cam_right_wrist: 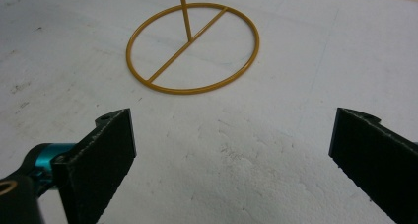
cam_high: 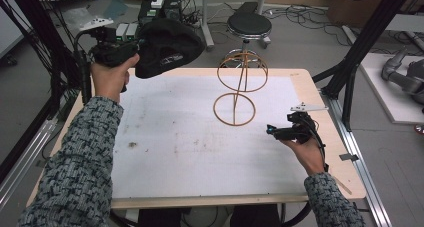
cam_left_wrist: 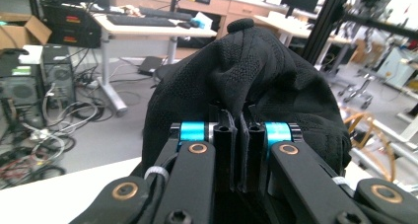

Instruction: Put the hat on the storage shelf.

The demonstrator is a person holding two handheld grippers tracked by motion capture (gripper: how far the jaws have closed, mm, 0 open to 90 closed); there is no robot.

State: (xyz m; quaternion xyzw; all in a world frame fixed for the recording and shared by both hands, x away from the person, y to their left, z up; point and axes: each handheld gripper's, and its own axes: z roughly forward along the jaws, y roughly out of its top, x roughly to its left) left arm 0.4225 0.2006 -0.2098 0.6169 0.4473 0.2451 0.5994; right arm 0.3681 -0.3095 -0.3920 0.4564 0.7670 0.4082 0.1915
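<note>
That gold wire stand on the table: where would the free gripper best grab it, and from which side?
Probably the thin upright stem of the gold wire stand, between base ring and top hoops. The open right hand-held gripper already faces it from the right, jaws spread wide, and the flat base ring leaves little to pinch.

Grey floor [cam_high: 310, 42] with cable tangles; black round stool [cam_high: 249, 24]; desks [cam_left_wrist: 148, 24], perhaps monitors, behind
</note>
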